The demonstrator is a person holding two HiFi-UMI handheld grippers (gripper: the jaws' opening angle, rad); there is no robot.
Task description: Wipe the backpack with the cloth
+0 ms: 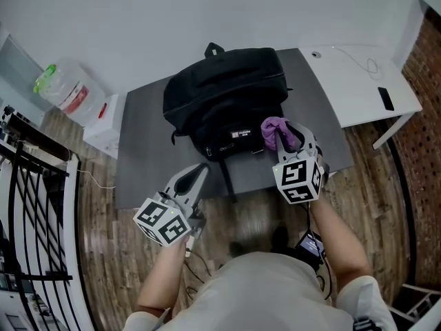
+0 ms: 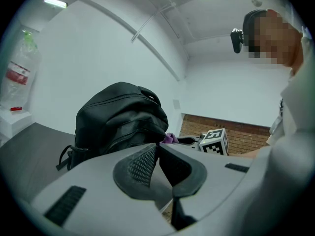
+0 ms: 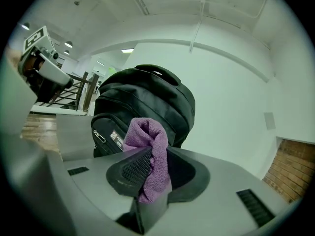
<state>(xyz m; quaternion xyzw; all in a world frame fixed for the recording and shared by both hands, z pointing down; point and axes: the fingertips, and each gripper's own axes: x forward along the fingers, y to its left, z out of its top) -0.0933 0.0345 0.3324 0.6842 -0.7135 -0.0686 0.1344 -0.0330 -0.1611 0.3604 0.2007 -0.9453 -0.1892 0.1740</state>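
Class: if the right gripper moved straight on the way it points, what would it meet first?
Probably the black backpack, near its front pocket; the purple cloth clamped in the right gripper would touch first. Depth is unclear.

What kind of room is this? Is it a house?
Probably an office or workroom, though I can't be sure: a plain white desk, a big water jug and a bare brick wall stand around the grey table holding the backpack.
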